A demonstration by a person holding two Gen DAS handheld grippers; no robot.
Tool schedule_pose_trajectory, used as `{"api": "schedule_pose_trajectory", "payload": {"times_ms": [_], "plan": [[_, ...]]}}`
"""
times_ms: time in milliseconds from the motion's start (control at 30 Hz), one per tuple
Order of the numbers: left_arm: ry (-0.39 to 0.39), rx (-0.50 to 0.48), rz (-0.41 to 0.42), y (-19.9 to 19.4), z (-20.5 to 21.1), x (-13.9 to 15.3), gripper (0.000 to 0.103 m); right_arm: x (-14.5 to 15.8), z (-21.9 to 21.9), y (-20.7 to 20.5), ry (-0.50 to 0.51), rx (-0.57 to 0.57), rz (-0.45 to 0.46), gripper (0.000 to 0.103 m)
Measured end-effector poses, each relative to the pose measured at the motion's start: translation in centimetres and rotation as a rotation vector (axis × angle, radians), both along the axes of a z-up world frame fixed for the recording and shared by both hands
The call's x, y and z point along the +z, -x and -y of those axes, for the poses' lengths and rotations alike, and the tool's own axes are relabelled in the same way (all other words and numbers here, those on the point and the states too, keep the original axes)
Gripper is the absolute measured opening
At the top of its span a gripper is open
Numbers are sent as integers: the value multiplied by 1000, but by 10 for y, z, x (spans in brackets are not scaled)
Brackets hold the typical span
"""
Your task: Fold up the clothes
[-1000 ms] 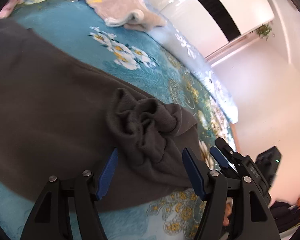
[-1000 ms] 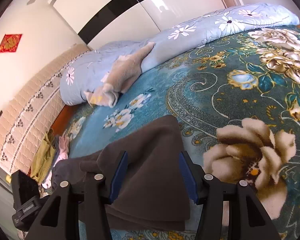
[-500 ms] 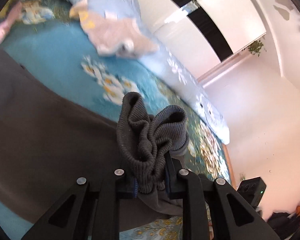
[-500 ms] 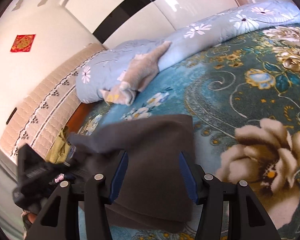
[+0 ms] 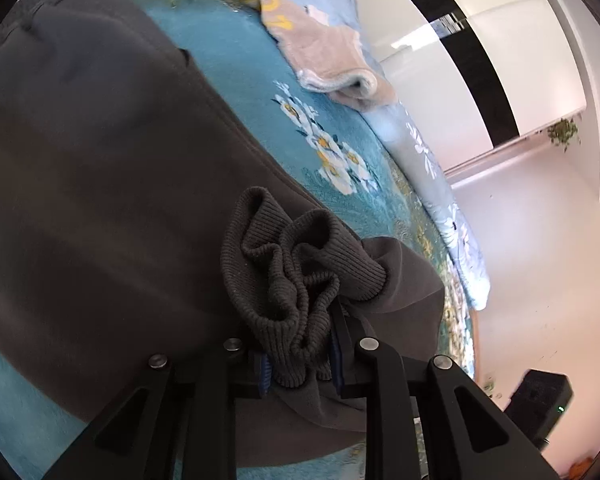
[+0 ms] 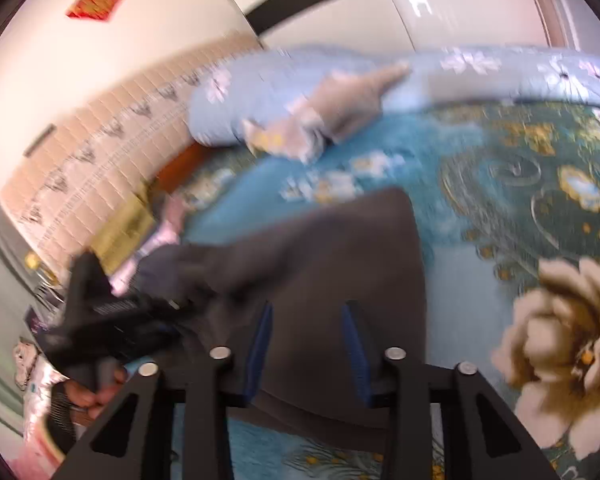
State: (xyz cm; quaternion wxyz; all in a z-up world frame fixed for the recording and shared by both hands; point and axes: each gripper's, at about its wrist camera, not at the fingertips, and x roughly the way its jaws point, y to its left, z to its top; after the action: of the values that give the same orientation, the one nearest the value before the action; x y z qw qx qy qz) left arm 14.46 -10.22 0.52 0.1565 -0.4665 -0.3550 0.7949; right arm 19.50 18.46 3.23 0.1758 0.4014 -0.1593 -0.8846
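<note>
A dark grey garment (image 5: 100,184) lies spread on the blue floral bedspread (image 5: 260,80). My left gripper (image 5: 300,364) is shut on its bunched ribbed cuff (image 5: 292,280) and holds it lifted over the cloth. In the right wrist view, which is blurred by motion, the same garment (image 6: 340,248) lies ahead. My right gripper (image 6: 306,352) is open with its blue pads over the garment's near edge, holding nothing. The left gripper (image 6: 112,316) shows at the left of that view, in a hand.
A beige towel (image 5: 324,48) lies on a light blue floral duvet (image 5: 432,152) along the far side of the bed. A padded headboard (image 6: 100,152) and yellow and pink clothes (image 6: 132,224) are at the bed's head. A black device (image 5: 540,400) sits on the floor.
My left gripper closed on the cuff and lifted it, then carried it across the garment. My right gripper's pads have come closer together and its view has swung.
</note>
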Motion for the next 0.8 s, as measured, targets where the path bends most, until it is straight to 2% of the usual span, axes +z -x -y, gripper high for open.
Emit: {"api": "schedule_pose_trajectory", "payload": {"times_ms": [133, 200, 333, 367, 400, 533, 633, 733, 800], "plan": [[-63, 8, 26, -4, 9, -9, 25, -39, -6, 17, 7, -31, 182, 23], [-45, 4, 17, -10, 12, -4, 30, -46, -14, 20, 47, -40, 207, 17], [37, 11, -58, -25, 23, 23, 34, -40, -19, 14, 62, -54, 199, 17], [57, 11, -81, -28, 26, 31, 34, -33, -19, 12, 59, -53, 175, 22], [76, 7, -106, -32, 27, 40, 35, -24, -19, 10, 59, -52, 140, 22], [98, -88, -195, -28, 9, 64, 36, 6, -17, 19, 52, -53, 52, 22], [113, -165, -201, -13, -16, 62, 36, 20, -14, 38, 9, -66, 43, 22], [131, -176, -154, 0, -25, 46, 36, 22, -9, 60, -37, -62, 56, 22], [129, -170, -115, 13, -28, 31, 36, 13, -10, 78, -64, -77, 101, 22]]}}
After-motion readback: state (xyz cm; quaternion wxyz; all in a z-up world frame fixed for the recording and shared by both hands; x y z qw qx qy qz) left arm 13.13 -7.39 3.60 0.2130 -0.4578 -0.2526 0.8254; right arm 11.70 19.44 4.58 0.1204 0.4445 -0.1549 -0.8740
